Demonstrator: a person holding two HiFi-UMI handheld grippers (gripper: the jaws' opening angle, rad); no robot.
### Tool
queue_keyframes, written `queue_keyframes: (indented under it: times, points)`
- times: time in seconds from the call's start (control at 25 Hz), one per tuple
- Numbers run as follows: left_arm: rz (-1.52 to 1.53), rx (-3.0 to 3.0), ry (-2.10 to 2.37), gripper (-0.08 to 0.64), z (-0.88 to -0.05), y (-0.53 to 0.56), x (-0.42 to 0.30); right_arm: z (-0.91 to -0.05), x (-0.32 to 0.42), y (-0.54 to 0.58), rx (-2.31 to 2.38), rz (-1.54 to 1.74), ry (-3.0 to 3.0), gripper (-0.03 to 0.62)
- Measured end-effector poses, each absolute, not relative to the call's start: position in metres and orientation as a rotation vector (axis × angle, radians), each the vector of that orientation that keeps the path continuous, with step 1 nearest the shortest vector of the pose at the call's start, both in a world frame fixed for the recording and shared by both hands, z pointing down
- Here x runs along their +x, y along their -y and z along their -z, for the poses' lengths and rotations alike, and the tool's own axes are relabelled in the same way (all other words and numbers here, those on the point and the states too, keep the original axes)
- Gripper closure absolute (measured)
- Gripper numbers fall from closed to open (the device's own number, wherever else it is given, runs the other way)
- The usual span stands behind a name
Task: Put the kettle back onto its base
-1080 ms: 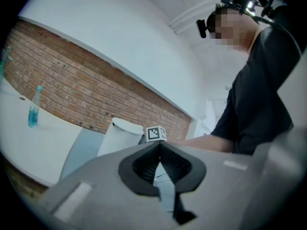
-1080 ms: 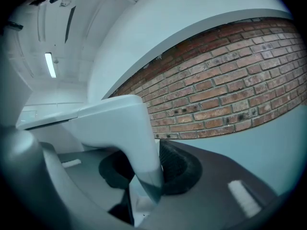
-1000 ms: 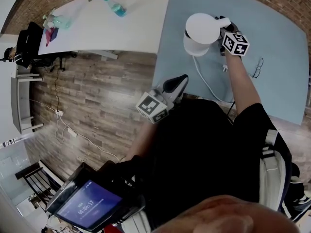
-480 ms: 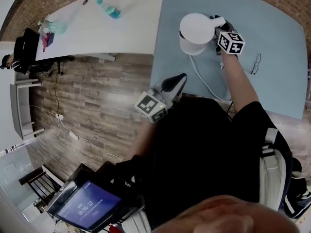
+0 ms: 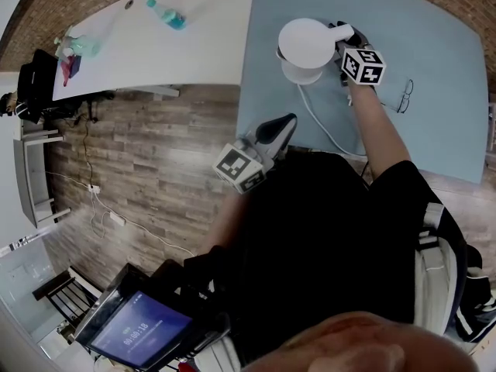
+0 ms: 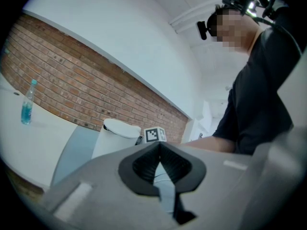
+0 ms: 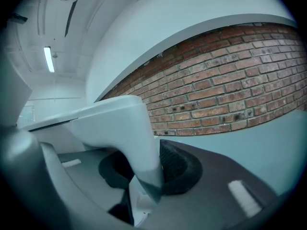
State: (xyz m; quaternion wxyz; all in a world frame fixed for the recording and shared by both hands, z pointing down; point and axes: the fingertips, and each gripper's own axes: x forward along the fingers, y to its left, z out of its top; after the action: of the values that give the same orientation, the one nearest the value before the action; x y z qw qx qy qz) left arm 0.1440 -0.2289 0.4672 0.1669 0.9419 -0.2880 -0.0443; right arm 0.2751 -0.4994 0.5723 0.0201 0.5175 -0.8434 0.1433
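A white kettle stands over the far part of the pale blue table. My right gripper is shut on its handle, which fills the gap between the jaws in the right gripper view. A white cable runs from under the kettle toward the near edge. The base is hidden beneath the kettle, and I cannot tell whether the kettle rests on it. My left gripper hangs level at the table's near edge, shut with nothing in it. In the left gripper view the kettle shows ahead past the closed tips.
A pair of glasses lies to the right of my right arm. A white table joins on the left and carries a blue bottle and other small items. Wooden floor lies below, and a brick wall runs behind.
The head view has drifted, so the kettle and right gripper sit slightly further left and up in the picture. The grip on the handle is unchanged. The left gripper has kept still.
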Motion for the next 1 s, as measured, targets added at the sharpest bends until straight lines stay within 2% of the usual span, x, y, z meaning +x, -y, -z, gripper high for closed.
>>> queue_keyframes:
  times: [1.0]
  points:
    - [0.086,2.655,0.852,0.557,-0.46,0.225,0.141,-0.587,0.282,0.499,1.754,-0.48,2.511,0.479]
